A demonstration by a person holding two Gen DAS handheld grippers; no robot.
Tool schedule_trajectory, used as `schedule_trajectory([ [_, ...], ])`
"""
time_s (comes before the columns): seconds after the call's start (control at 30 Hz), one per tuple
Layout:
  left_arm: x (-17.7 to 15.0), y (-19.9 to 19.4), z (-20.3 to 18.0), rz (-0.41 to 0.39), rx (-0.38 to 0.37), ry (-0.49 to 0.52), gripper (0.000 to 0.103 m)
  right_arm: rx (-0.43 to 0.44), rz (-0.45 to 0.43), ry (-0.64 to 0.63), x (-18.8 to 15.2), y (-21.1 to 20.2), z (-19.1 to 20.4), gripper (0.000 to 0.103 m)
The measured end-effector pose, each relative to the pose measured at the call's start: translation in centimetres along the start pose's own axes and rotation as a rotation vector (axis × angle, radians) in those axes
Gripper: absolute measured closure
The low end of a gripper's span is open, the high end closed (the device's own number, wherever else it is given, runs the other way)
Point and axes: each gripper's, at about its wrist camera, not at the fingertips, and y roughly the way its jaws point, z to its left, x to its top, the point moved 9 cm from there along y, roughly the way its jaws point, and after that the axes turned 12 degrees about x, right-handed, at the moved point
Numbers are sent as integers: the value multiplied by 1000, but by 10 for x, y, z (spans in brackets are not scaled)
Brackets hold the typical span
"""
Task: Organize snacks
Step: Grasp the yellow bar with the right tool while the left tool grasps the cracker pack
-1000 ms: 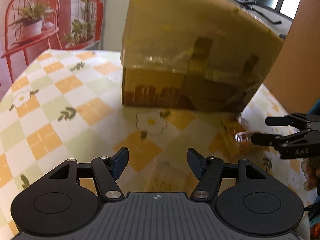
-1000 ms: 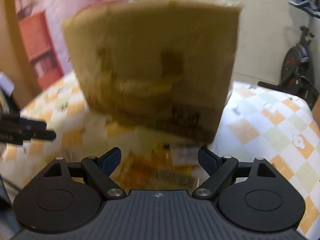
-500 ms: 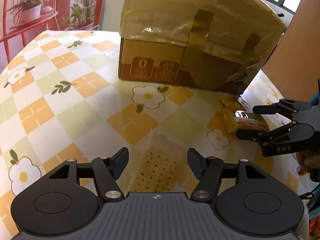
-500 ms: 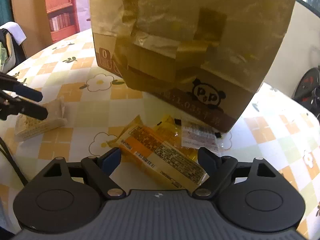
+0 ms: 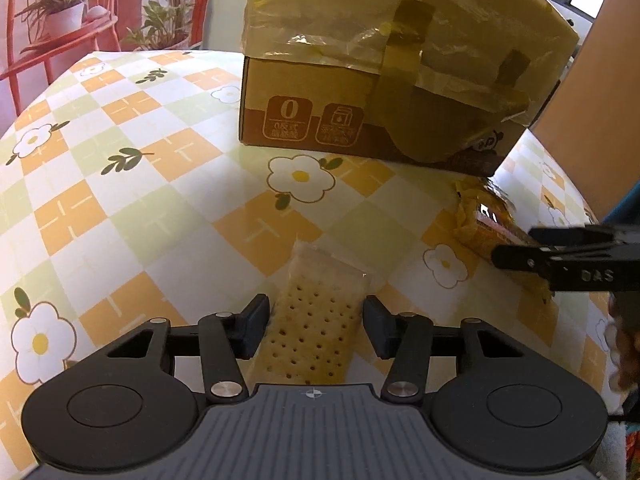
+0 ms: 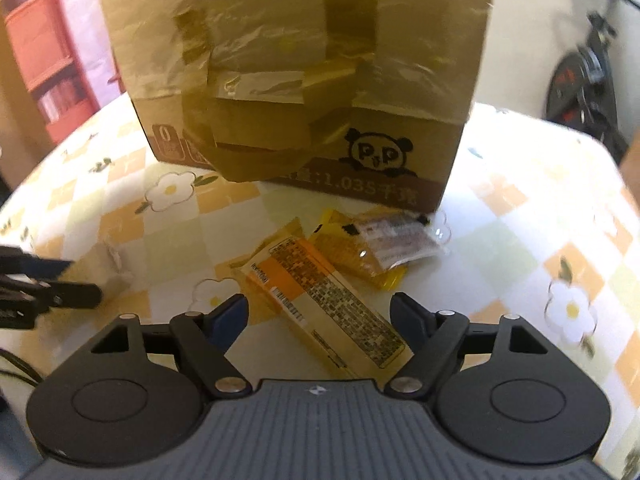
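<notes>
Cracker pack: pale, perforated biscuit in clear wrapper (image 5: 316,328), flat on the checked floral tablecloth (image 5: 168,208), long axis running along the left gripper's (image 5: 315,330) pointing line.
Left jaws: just closing, straddling the pack, not visibly pressing.
Orange bar: barcode-labelled wrapper (image 6: 324,300), lying diagonally between the right gripper's (image 6: 320,320) parted, just-narrowing jaws.
Cardboard box (image 5: 392,80): beyond both.

A tablecloth (image 5: 132,208) with orange, green and white squares and printed flowers covers the table. In the upper left of the left view, a potted plant (image 5: 64,12) stands on a red metal rack (image 5: 60,46). In the right view, a red bookshelf (image 6: 48,68) is at the upper left and an exercise bike (image 6: 588,76) at the upper right.
</notes>
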Motion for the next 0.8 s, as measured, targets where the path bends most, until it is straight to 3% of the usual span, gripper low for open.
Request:
schedule_trajectory([
  [0.23, 13, 10, 1, -4, 6, -4, 49, 94, -3, 101, -13, -1, 15, 33],
  [0.47, 26, 21, 0, -15, 7, -6, 49, 88, -44, 99, -10, 9, 20, 45],
  [0.8, 29, 26, -6, -55, 43, 35, 49, 54, -158, 15, -12, 15, 23, 45],
])
